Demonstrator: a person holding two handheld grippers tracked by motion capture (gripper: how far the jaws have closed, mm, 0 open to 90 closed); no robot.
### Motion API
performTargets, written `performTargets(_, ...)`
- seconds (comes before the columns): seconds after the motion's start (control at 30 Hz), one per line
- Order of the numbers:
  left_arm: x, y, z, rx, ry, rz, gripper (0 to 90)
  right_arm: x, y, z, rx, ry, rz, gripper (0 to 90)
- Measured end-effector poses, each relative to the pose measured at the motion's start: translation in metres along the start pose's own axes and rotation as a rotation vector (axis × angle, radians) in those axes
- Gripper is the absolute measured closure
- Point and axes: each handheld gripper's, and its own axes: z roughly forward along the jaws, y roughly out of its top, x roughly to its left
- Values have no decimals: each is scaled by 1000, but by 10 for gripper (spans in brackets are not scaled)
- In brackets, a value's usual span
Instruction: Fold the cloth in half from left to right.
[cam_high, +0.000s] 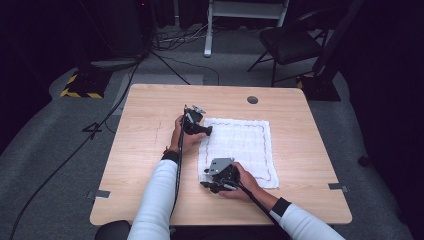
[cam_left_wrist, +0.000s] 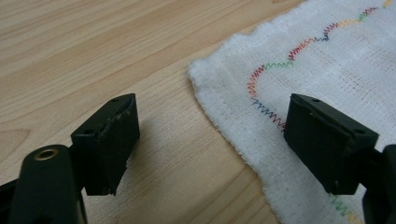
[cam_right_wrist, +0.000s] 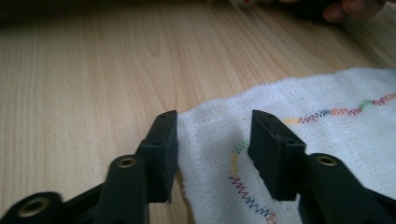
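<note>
Left gripper (cam_left_wrist: 210, 144): jaws wide apart, straddling the far-left corner of the cloth (cam_left_wrist: 327, 70).
Right gripper (cam_right_wrist: 212, 154): jaws parted around the near-left corner.
Cloth: flat, centre-right on the table (cam_high: 150, 130).
Edges: bare wood leftward.
Room: dark; chair (cam_high: 290, 45) behind.

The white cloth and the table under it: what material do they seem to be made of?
The white cloth looks like thin woven cotton gauze, matte: an open weave grid, fuzzy hemmed edges and a multicoloured zigzag stitch line show. The table looks like light wood or wood-look laminate with a smooth, faintly glossy finish; the grain lines are visible, but which of the two is unclear.
</note>
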Motion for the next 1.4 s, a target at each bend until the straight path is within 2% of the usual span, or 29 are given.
performTargets(0.07, 2, -1, -2, -6, -2, 4, 234, 0, 1, 1, 2, 6, 4, 656)
performTargets(0.17, 4, -2, -5, -17, -23, 12, 373, 1, 3, 2, 10, -12, 1, 735)
performTargets(0.23, 6, -2, -7, -16, -57, 36, 523, 1, 4, 3, 13, -24, 9, 781)
performTargets(0.37, 9, -4, -9, -14, -114, 40, 756, 2, 5, 3, 22, -44, 7, 823)
performTargets(0.47, 9, -6, -11, -17, -129, 38, 830, 4, 6, 4, 28, -60, -8, 832)
performTargets(0.83, 22, -18, -29, 7, -95, 62, 858, 12, 16, 6, 11, -47, -26, 840)
performTargets(0.93, 32, -27, -43, -30, -83, 56, 860, 15, 22, 6, -3, -48, -35, 842)
performTargets(1.0, 37, -31, -50, -33, -79, 68, 861, 16, 24, 5, -10, -44, -32, 843)
performTargets(1.17, 46, -36, -66, -48, -70, 69, 862, 20, 29, 7, -22, -43, -50, 844)
performTargets(1.4, 49, -38, -78, -82, -69, 61, 863, 21, 37, 3, -55, -41, -48, 845)
